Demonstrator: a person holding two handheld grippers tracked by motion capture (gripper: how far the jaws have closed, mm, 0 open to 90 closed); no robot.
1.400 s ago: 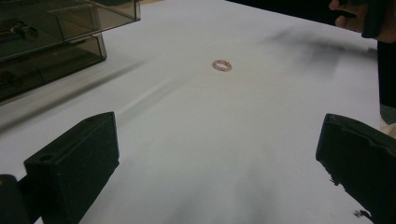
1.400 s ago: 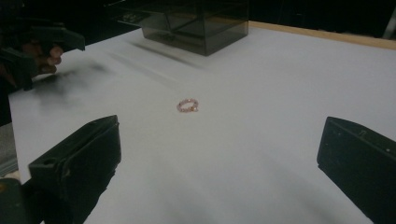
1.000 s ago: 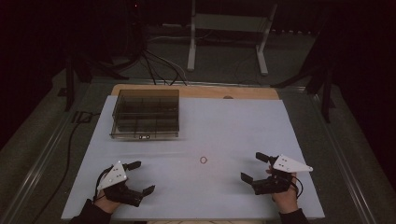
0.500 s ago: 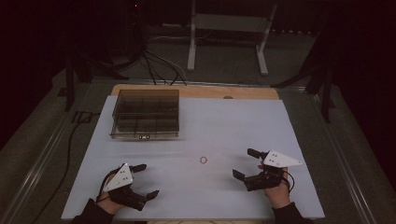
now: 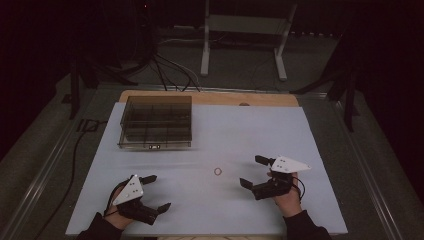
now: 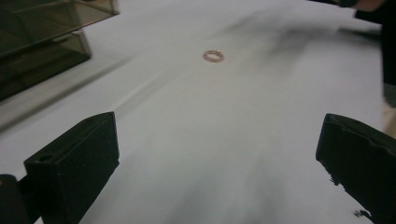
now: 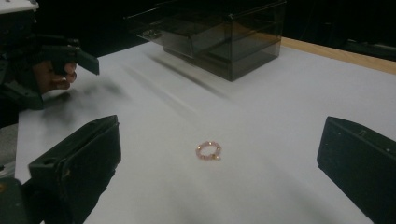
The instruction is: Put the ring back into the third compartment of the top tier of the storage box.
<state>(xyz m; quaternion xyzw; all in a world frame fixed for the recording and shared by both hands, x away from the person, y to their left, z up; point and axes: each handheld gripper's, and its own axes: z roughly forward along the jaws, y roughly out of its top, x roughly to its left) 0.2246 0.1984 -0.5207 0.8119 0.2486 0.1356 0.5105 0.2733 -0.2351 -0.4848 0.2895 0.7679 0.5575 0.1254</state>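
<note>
Since the earlier frame, right gripper (image 5: 252, 171) has advanced toward the bracelet (image 5: 218, 171). Left gripper (image 5: 156, 192): jaws wide, empty. Bracelet: on the table (image 5: 310, 150), ungrasped. Right gripper: jaws wide. Grasp and placement in the box (image 5: 156, 121) likely remain.

This looks like a lab set up for recording: a bench (image 5: 320, 150) covered with a plain white sheet stands in a dark room, with black cables (image 5: 165, 75) trailing over the grey floor behind it and a white metal stand (image 5: 245, 30) (its feet splayed) farther back.
</note>
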